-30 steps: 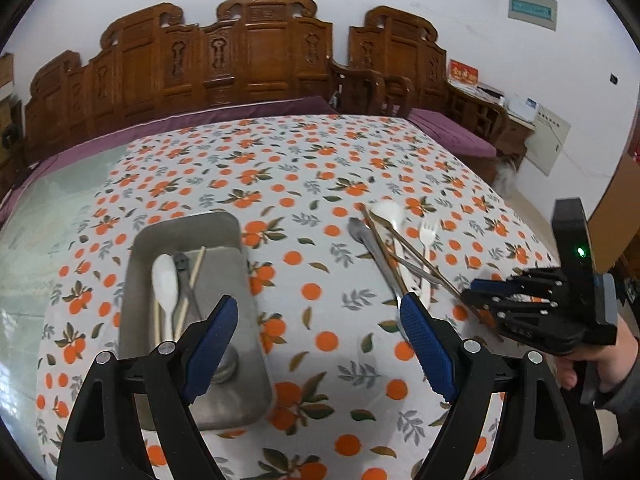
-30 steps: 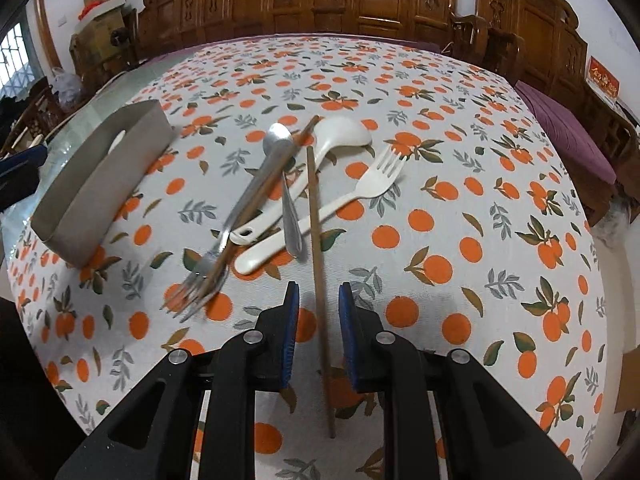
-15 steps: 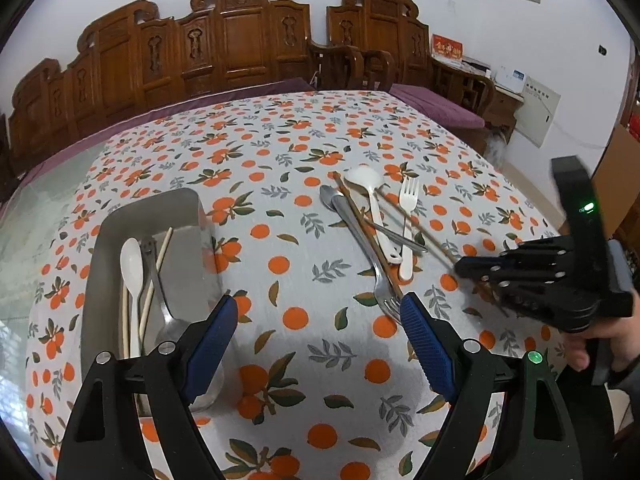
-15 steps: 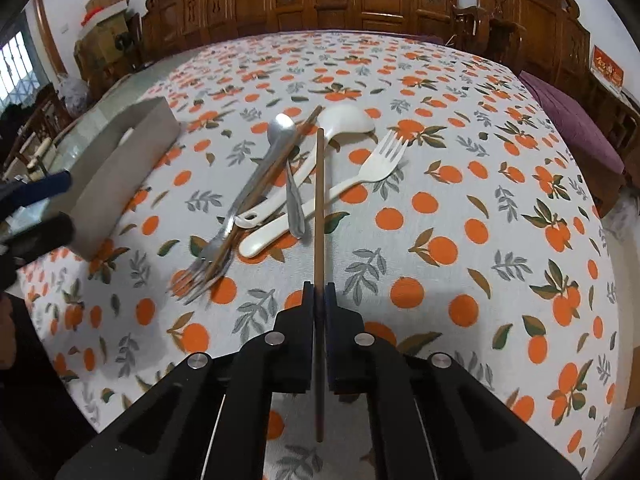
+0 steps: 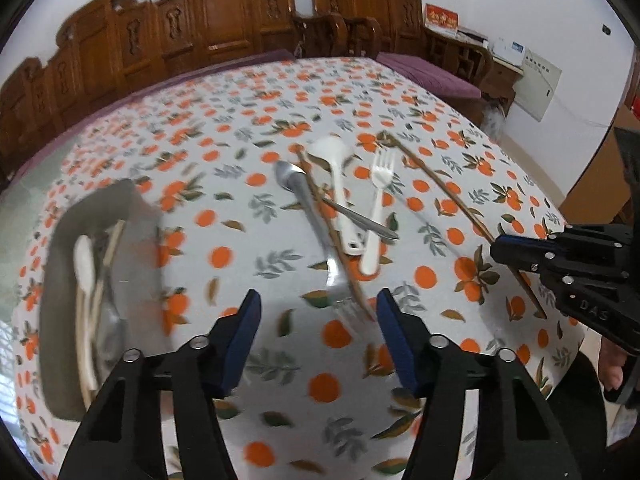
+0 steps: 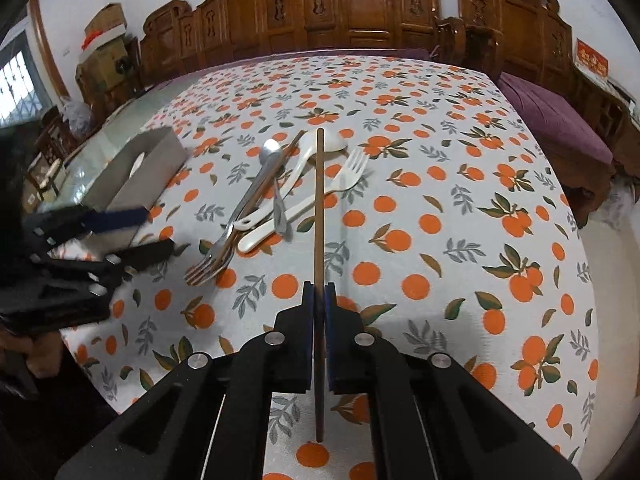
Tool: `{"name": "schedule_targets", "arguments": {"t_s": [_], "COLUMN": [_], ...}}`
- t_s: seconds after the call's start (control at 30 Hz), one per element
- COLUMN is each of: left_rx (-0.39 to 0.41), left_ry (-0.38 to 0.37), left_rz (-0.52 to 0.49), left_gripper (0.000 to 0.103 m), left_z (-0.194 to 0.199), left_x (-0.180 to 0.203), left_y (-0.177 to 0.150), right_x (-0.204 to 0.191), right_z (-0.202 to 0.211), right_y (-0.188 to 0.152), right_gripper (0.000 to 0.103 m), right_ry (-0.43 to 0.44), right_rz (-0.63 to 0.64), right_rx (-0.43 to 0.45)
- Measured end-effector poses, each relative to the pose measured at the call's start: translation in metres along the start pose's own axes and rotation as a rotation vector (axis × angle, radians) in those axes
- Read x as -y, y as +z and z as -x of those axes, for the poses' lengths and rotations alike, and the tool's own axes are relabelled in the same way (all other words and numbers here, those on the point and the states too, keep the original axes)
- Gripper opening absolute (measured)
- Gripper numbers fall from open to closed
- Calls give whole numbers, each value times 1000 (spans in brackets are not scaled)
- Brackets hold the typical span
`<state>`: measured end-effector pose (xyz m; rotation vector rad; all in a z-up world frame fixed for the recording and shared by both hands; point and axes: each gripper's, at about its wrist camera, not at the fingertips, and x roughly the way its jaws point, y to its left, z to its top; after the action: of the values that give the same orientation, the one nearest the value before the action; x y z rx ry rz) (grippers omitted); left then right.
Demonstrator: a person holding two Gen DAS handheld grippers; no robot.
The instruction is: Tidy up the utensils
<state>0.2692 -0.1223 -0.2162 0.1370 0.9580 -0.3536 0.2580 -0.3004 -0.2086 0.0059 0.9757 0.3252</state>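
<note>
My right gripper (image 6: pixel 319 292) is shut on a brown chopstick (image 6: pixel 319 208) and holds it above the cloth; it also shows in the left wrist view (image 5: pixel 444 196). A pile of utensils lies mid-table: a metal spoon (image 5: pixel 298 192), a metal fork (image 6: pixel 220 248), a white spoon (image 5: pixel 334 168), a white fork (image 5: pixel 378 204) and a second chopstick (image 5: pixel 332 236). My left gripper (image 5: pixel 319 312) is open and empty just in front of the pile. A grey metal tray (image 5: pixel 116 208) at the left holds a white spoon (image 5: pixel 84 260), chopsticks and metal cutlery.
The table has an orange-print cloth (image 5: pixel 248 128). Carved wooden chairs (image 6: pixel 360 12) line the far side, with a purple-cushioned bench (image 6: pixel 560 128) at the right. The table's near edge drops off below both grippers.
My right gripper closed on the chopstick and lifted it off the cloth. My left gripper moved right, from over the tray toward the utensil pile, still open.
</note>
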Motion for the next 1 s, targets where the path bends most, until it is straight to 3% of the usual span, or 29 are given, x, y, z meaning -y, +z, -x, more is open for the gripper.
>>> {"name": "schedule_targets", "arguments": {"t_s": [0.17,0.23,0.57,0.7,1.0], "left_rx": [-47,-70,-114,-124,-143], "left_ry": [-8,-10,34,64,59], "left_rz": [-6,-2,-21,-36,-26], "left_gripper": [31,27,17,7,4], "left_z": [-25,-33,-58,-58,-45], "left_x": [15,17,25,27,15], "left_y": [8,11,20,20,10], "right_x": [9,9,8,7,-1], "right_z": [8,10,10,11,13], "right_y": [4,5,7,7,7], "right_gripper": [6,6,6,6,6], "right_ry": [24,26,45,46,47], "right_rz": [-38,-39,-44,-44,-19], "right_rx": [23,29,31,32,38]}}
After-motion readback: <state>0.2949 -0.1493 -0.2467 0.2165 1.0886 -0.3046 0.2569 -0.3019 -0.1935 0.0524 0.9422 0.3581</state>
